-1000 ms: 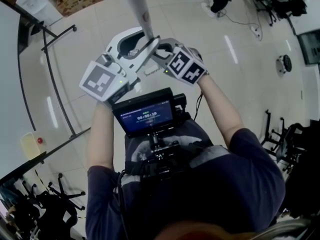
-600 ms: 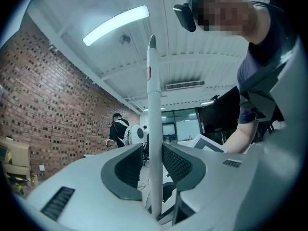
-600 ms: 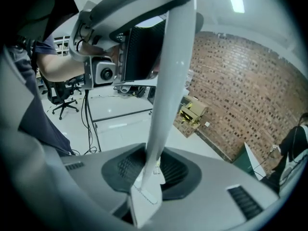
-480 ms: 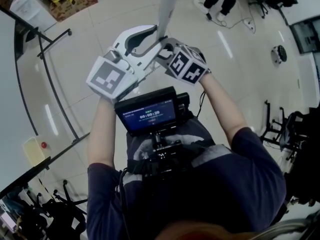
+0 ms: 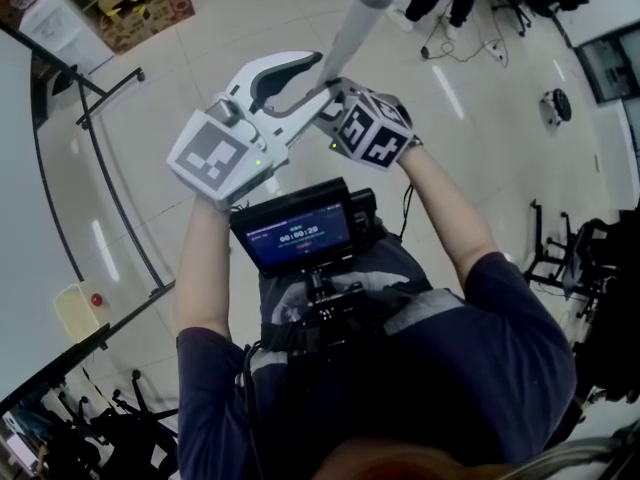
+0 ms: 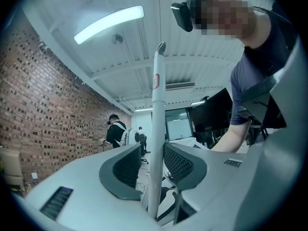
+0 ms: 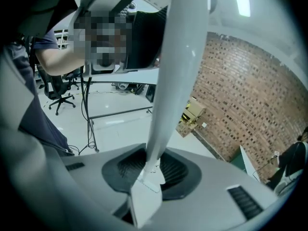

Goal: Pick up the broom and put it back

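White plastic fills the middle of the head view: the broom handle (image 5: 350,33) slants up from between the two tongs towards the top edge, where its end is blurred. The left tongs (image 5: 320,76) and the right tongs (image 5: 335,98) are set on it almost at one spot, above a chest-mounted monitor (image 5: 297,233). One handle, two tongs and one monitor are counted here. The brush end is not seen.

In the left gripper view the broom handle (image 6: 158,129) stands upright between the pads of the left tongs (image 6: 154,167), its capped tip against the ceiling. The jaws have just been opening, and a gap is seen beside the handle on its left, so it is loosely fenced, not pinched. One ceiling light (image 6: 108,23) and one person with a backpack (image 6: 115,131) by the brick wall are counted.

In the right gripper view the broom handle (image 7: 173,81) runs down between the pads of the right tongs (image 7: 151,170). These jaws have just been closing a little, and the pads are pressed on it. The weight is judged to be carried here. For a steady carry, the left tongs should be shut again or shifted further along the handle, so that swinging is checked. The handle should be kept upright until its storage place is reached.
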Demonstrator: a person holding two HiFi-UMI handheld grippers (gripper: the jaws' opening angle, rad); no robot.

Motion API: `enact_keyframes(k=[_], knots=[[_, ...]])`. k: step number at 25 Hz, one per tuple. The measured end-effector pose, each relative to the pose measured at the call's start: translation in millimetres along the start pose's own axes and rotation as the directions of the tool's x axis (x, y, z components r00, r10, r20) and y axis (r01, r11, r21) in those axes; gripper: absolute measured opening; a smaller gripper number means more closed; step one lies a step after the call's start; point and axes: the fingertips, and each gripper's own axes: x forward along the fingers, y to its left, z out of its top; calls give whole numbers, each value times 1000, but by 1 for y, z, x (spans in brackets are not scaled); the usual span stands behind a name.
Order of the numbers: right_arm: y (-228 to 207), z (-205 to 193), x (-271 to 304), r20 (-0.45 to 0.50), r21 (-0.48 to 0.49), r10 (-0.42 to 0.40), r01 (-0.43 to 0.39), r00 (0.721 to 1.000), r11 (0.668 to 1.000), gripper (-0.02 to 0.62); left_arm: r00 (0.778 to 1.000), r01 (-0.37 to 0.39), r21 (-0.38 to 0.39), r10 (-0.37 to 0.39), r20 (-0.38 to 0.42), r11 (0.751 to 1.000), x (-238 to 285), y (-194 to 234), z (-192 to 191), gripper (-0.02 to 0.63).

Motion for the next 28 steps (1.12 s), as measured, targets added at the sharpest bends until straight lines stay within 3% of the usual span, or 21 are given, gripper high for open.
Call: enact_keyframes(k=[4,5,11,15,17,22,24,28], knots=[[-3,-2,1,-10,-21,9,-9,1000,1000,111,1000,26,-10,-26,-2,1000,6,-3,5,149],[-3,-2,2,-10,-25,13,-13,1000,1000,111,999,33,-9,-33,-9,999,7,-3,5,183],[2,-2,8,-17,-45,37,-38,999,998,112,998,30,46,-28,-47,998,15,-1,-2,187],[-1,-2,6,15,10,33,-33,999,999,112,998,36,33,-35,-48,999,13,0,-7,163],[-5,-6,0,25,50,19,-20,999,999,111,999,47,17,-46,-28,999,15,-2,-4,98],[-33,-45,-19,33,64,37,-39,999,997,114,993,100,34,-98,-69,994,81,-9,-6,132],[-46,-60,-24,42,67,44,-46,998,997,114,984,126,27,-122,-127,992,105,-12,-15,187],[-69,-83,-22,54,49,68,-70,996,996,109,978,94,53,-82,-189,994,142,4,-32,170]])
